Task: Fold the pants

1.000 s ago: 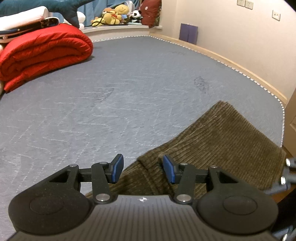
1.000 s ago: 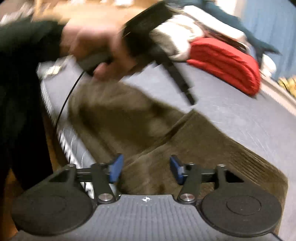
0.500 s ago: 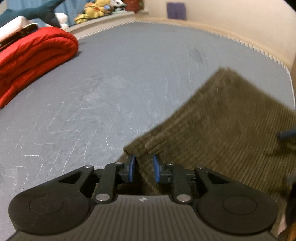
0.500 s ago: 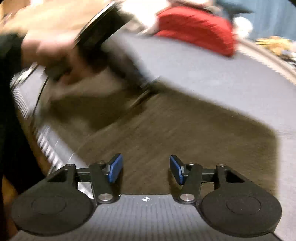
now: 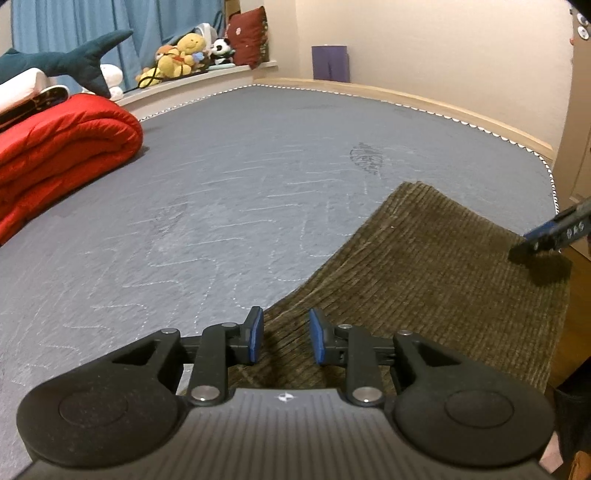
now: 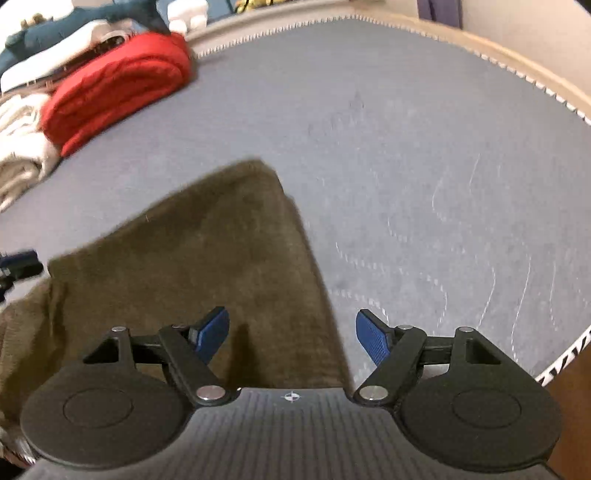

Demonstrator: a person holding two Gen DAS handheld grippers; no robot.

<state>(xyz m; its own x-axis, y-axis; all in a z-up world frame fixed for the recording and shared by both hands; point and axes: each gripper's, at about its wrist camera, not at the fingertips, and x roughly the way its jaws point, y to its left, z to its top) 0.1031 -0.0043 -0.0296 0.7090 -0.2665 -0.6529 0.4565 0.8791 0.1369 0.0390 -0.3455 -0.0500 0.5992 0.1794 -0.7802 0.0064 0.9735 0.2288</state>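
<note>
A: How stood the jaws?
B: Left gripper [image 5: 285, 340] parted; right gripper [image 6: 293, 339] wide apart, both empty.
A: The pants [image 5: 436, 280]?
B: Flat, probably folded, at the bed's [image 5: 229, 206] near corner; red quilt [image 5: 55, 147] well beyond.

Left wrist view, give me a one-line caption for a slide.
Left gripper open over the near edge of the olive corduroy pants lying on the grey mattress.

a home bedroom: a grey quilted mattress [image 5: 258, 177], folded red duvet [image 5: 62, 136], plush toys [image 5: 181, 55] on the sill, blue curtains [image 5: 110, 22].
</note>
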